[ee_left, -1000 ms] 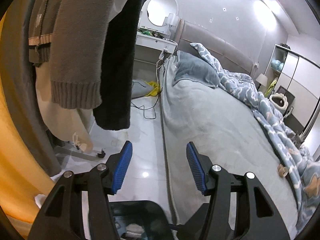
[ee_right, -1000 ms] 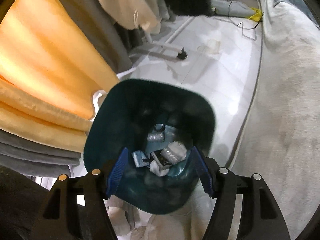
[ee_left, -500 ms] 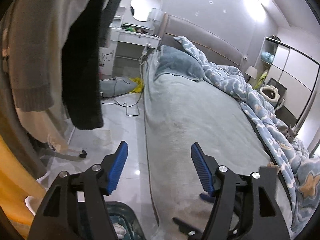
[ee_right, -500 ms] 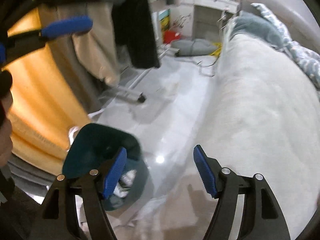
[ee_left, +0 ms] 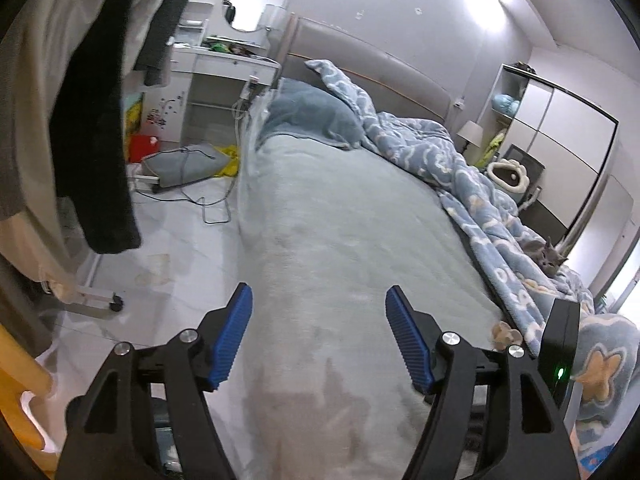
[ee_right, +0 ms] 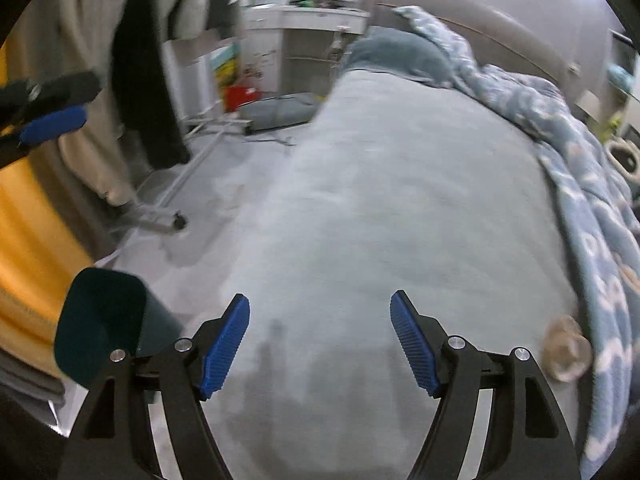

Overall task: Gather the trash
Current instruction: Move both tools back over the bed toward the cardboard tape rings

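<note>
Trash bin (ee_right: 100, 320): I see the dark teal bin on the floor beside the bed (ee_right: 380, 220), lower left of my right view.
Right gripper (ee_right: 320, 344): jaws have just been widening, nothing between them.
Left gripper (ee_left: 318, 338): likewise spreading, empty, over the grey bedsheet.
Cat (ee_left: 550, 258): lying on the blue quilt (ee_left: 460, 160).

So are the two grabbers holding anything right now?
No. The left gripper and the right gripper are both empty; their jaws have just been opening, with only the grey bed cover showing between them.
</note>
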`<state>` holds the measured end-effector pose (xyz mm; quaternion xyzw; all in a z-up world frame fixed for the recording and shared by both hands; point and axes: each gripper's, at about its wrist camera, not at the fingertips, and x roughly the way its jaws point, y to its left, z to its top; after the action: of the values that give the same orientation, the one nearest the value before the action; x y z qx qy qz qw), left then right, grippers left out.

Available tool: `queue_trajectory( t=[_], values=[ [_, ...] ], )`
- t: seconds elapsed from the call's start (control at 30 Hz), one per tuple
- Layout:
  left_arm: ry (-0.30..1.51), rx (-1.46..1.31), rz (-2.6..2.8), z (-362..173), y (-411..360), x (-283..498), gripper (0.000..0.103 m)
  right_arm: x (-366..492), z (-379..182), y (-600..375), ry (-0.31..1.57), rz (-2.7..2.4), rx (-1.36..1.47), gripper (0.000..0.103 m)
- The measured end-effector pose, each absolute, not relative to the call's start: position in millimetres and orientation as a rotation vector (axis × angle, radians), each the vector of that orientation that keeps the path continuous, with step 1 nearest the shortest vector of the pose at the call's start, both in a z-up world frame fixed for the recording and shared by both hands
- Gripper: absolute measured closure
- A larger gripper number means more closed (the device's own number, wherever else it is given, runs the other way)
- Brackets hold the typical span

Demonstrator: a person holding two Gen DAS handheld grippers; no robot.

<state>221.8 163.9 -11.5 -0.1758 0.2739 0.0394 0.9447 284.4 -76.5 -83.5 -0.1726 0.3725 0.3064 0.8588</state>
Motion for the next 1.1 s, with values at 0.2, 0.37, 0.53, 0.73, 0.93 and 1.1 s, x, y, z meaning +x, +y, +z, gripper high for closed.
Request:
queue_trajectory(
  t=[0.2,0.37,0.53,0.73,0.93,1.1],
  values=[
    [0.578,-0.322,0.048,-16,132,238,0.031,309,-80,-124,0.778,0.547,-0.304,0.027],
    [0.593,-0.318,0.024,-20,116,247,0.029,321,-75,-156,0.766,0.500,-0.257,0.026],
    [0.598,-0.281,0.002,-24,95,254,0.028,334,-74,-185,0.771,0.453,-0.228,0.026],
    [0.606,-0.251,-0.019,-28,73,265,0.026,345,-74,-217,0.765,0.390,-0.187,0.026],
    [0.617,-0.259,-0.038,-33,57,274,0.025,357,-82,-244,0.782,0.339,-0.141,0.026],
    [0.625,-0.278,-0.050,-35,42,284,0.025,367,-92,-262,0.811,0.317,-0.097,0.026]
  ],
)
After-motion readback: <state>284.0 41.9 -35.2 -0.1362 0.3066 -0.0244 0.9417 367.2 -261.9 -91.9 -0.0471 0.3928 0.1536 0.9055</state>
